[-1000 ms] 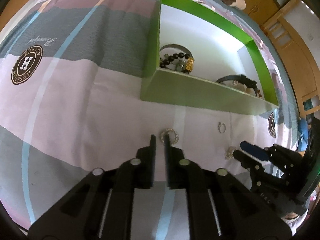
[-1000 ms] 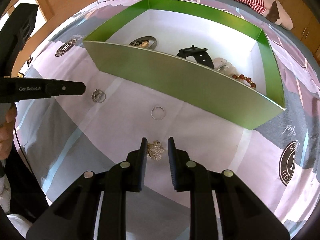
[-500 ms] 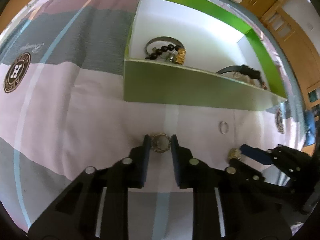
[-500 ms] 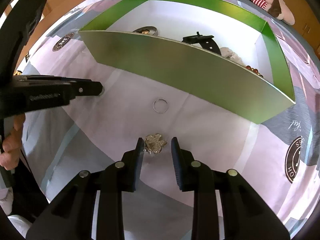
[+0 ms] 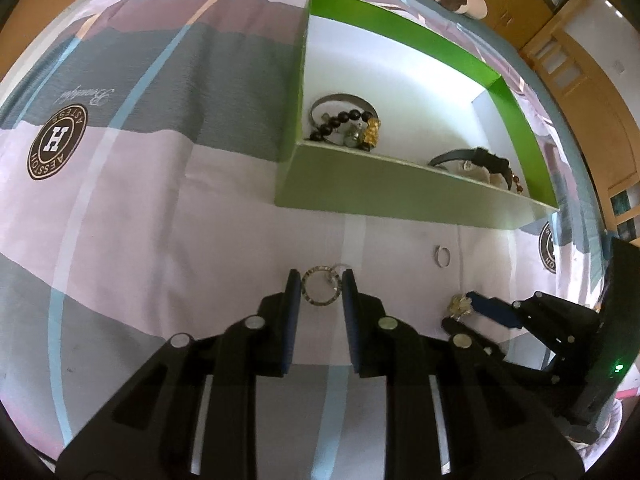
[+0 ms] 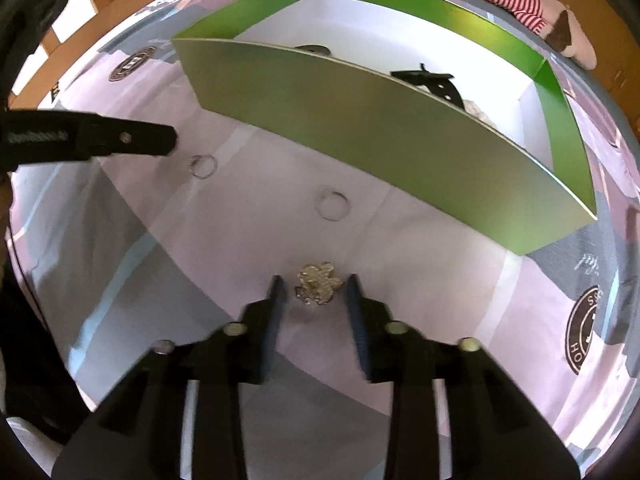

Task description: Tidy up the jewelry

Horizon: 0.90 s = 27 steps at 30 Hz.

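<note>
Left wrist view: the green box (image 5: 404,188) on the bed sheet (image 5: 160,200) holds a metal bangle (image 5: 344,100), a black bead bracelet (image 5: 340,120) with a gold charm, and a black watch (image 5: 480,158). The left tongs (image 5: 318,290) stand wide around a silver hoop ring (image 5: 320,290), not touching it. A plain ring (image 5: 441,257) lies nearby.

Right wrist view: the right tongs (image 6: 316,292) stand wide around a flower-shaped brooch (image 6: 319,283) on the sheet, before the box's near wall.
</note>
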Motion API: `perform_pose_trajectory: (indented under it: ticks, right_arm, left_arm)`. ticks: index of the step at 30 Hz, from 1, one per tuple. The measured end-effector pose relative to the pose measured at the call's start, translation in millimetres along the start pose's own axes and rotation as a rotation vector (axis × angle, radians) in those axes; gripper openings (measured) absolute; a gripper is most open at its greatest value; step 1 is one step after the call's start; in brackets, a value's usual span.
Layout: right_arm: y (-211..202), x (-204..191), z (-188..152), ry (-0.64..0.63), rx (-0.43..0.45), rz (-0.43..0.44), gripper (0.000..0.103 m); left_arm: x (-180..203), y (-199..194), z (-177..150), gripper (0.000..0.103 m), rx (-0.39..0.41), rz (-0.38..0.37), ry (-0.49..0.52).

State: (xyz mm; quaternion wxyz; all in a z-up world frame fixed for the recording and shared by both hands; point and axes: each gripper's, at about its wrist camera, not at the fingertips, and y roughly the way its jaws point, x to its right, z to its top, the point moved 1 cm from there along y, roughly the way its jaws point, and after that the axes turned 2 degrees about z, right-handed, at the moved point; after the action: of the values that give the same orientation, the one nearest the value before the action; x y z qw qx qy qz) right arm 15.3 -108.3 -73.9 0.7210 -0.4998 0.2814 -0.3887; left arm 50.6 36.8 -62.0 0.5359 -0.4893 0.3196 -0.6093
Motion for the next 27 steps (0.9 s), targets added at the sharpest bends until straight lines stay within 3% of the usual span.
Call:
perform_pose_trajectory:
  ticks: [5,10,14,21,27]
  right_arm:
    - [-2,2,1,0.008,0.010,-0.009,0.021]
    - [-10,24,4,0.098,0.056,-0.090,0.021]
    - [-11,34,1,0.140,0.056,-0.087,0.021]
    - [-8,16,4,0.095,0.050,-0.031,0.021]
    - [-4,7,4,0.073,0.035,-0.037,0.021]
  left_arm:
    - [6,3,-2,0.021,0.009,0.028,0.021]
    - [12,2,-5,0.021,0.037,0.089,0.057]
    - [14,-1,-13,0.021,0.056,0.129,0.084]
    - [6,-4,-14,0.021,0.048,0.120,0.076]
    - [6,2,-16,0.021,0.035,0.134,0.076]
